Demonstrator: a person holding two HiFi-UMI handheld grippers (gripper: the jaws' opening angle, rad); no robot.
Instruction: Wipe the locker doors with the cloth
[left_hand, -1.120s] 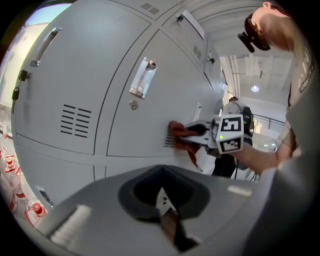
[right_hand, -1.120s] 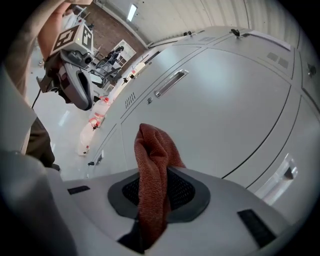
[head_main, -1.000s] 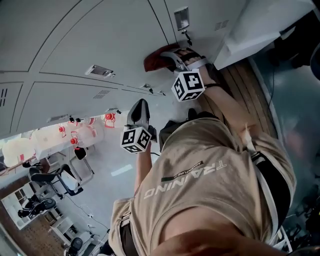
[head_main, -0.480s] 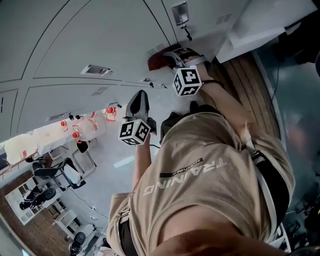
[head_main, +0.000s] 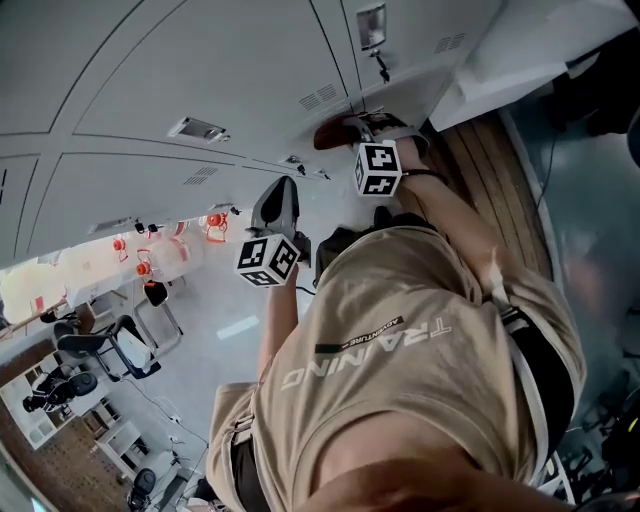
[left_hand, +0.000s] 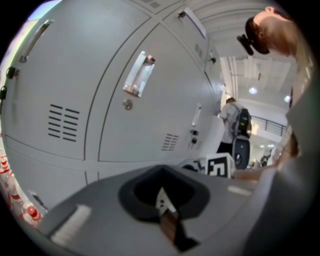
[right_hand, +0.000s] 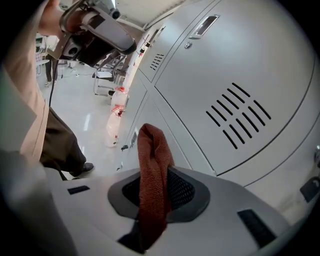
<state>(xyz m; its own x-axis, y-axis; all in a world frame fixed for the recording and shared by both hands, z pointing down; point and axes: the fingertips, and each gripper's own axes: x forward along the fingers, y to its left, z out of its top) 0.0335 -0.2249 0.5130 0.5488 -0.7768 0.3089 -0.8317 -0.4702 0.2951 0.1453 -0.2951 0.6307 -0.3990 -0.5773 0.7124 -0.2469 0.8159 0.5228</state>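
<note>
The right gripper (head_main: 352, 128) pinches the red-brown cloth (head_main: 330, 133) against the grey locker doors (head_main: 200, 70) in the head view; the left gripper (head_main: 279, 208) hangs lower. Left gripper view: its jaws are pressed together, empty. Right gripper view: the cloth stands folded between the jaws, beside a vented door (right_hand: 240, 85), perhaps touching it.

The cloth (head_main: 332, 133) is sitting in the right gripper (head_main: 358, 125) close against the locker doors (head_main: 200, 70), while the left gripper (head_main: 280, 202) (jaws together on nothing) is hovering clear of the doors, left of the cloth.
</note>
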